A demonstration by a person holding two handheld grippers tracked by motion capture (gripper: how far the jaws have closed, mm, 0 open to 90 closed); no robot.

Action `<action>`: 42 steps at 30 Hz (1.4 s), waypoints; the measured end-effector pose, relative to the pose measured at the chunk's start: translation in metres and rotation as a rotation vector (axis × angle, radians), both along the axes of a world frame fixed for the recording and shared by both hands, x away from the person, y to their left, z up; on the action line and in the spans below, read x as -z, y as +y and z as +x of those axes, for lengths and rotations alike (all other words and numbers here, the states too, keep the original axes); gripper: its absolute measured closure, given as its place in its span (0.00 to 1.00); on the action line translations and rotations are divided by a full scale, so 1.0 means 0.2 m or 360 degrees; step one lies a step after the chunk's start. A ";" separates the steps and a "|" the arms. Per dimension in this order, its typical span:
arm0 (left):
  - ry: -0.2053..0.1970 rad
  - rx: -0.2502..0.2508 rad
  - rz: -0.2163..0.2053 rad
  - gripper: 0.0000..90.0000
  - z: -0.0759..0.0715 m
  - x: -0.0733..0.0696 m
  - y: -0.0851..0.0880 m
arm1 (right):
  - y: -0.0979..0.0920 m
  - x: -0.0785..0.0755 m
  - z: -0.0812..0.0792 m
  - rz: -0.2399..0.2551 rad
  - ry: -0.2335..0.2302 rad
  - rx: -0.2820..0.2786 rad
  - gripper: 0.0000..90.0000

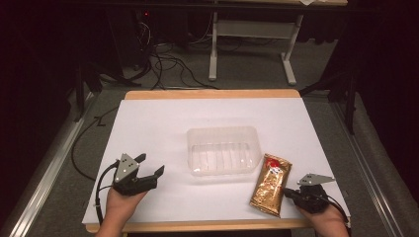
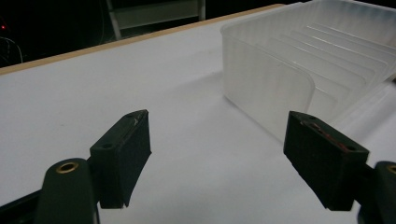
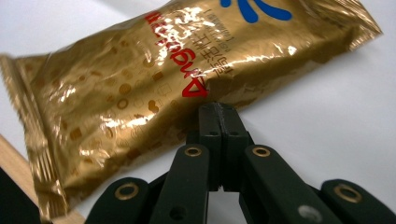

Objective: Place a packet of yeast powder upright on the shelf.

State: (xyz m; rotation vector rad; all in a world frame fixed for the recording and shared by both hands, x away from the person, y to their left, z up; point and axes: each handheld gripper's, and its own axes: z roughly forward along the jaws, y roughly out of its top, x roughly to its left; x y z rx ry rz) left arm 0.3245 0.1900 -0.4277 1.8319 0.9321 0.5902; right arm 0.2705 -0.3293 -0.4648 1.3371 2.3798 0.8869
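gold snack packet [image 1: 270, 184] lying flat near the front right corner of the counter [image 1: 158, 123], its long side running roughly front to back, red and blue print on the shiny wrapper [image 3: 154, 84]. just to its left and a little farther back sits a clear plastic tub [image 1: 223, 150], close to the middle of the counter, open side up, ribbed floor showing through [image 2: 327, 51]. packet and tub sit near each other but apart. right hand-held gripper [image 1: 292, 194] is down at the front right edge, tips pressed together with no gap, right beside the packet's near end; in the right gripper view the closed tips [image 3: 219, 122] sit against the wrapper's edge, though whether they touch it i can't tell. left hand-held gripper [image 1: 149, 167] is by the front left, jaws spread wide with bare counter between them [image 2: 215, 154], the tub's corner just beyond.
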 end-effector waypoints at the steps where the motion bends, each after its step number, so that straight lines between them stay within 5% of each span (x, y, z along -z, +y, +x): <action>1: 0.0001 -0.0002 0.0001 0.26 0.00 0.00 0.00 | 0.01 0.00 0.00 0.0000 -0.0001 -0.0013 1.00; 17: -0.0007 -0.0004 0.0001 0.26 -0.01 0.00 0.01 | 0.15 -0.02 -0.01 -0.0012 -0.0044 -0.0211 1.00; 25: -0.0007 -0.0023 0.0008 0.26 -0.03 0.00 0.04 | 0.04 -0.09 0.01 0.0146 -0.0163 -0.0048 0.98; 32: -0.0006 -0.0096 0.0004 0.26 -0.10 0.00 0.12 | -0.05 -0.13 0.12 0.0282 -0.0261 0.0131 0.88; 38: 0.0010 -0.0167 0.0006 0.26 -0.16 0.01 0.19 | -0.12 -0.10 0.24 0.0395 -0.0245 0.0290 0.75; 42: 0.0011 -0.0197 0.0008 0.26 -0.19 0.01 0.22 | -0.17 -0.06 0.31 0.0487 -0.0157 0.0372 0.66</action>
